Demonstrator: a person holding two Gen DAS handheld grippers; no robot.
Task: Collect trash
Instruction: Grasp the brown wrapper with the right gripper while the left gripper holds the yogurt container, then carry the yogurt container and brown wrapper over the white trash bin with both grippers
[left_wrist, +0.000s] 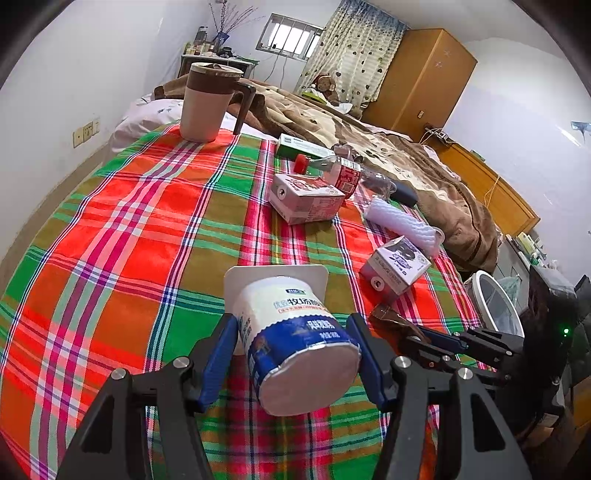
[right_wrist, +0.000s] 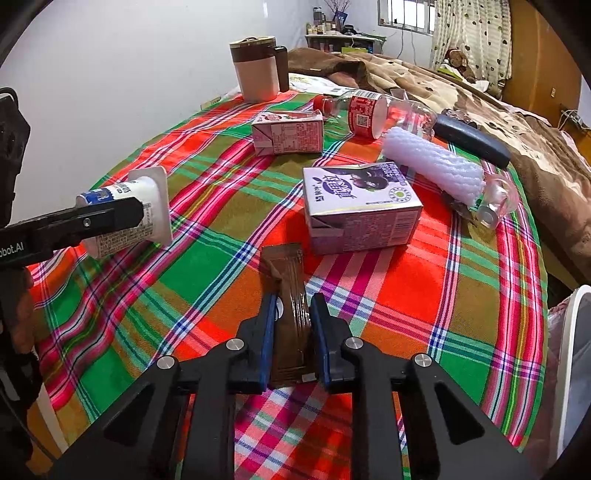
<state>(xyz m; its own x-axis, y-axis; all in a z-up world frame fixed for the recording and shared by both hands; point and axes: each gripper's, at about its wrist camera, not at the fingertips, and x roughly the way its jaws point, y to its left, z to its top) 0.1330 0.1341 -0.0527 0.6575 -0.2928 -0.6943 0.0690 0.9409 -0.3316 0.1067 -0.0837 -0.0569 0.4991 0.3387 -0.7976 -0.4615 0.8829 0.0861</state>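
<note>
Item: yogurt cup (left_wrist: 295, 339), white with a blue band, foil end toward the camera. Clamped across its body between the pads of the left gripper (left_wrist: 291, 354), tilted, apparently lifted off the plaid cloth (left_wrist: 129, 240); a side grip suits a round tub (the flared rim would likely stop it sliding through).

Item: brown wrapper (right_wrist: 290, 306), flat sachet, lying lengthwise on the cloth at the near edge. The right gripper (right_wrist: 293, 317) is closed on it, jaws narrowed to pinch the thin film from both sides.

Awaiting collection, farther up the cloth: purple carton (right_wrist: 360, 205), just beyond the wrapper; pink carton (right_wrist: 288, 133); clear bottle (right_wrist: 373, 110) with red cap, on its side; white foam sleeve (right_wrist: 432, 166) beside the bottle; green box (left_wrist: 303, 147).

Probably not trash: lidded mug (left_wrist: 207, 103), upright at the far end; dark case (right_wrist: 472, 140) near the brown blanket (left_wrist: 406, 155).

Receptacle: white-rimmed bin (left_wrist: 495, 302), off the cloth's right edge, placed within reach of both hands.
</note>
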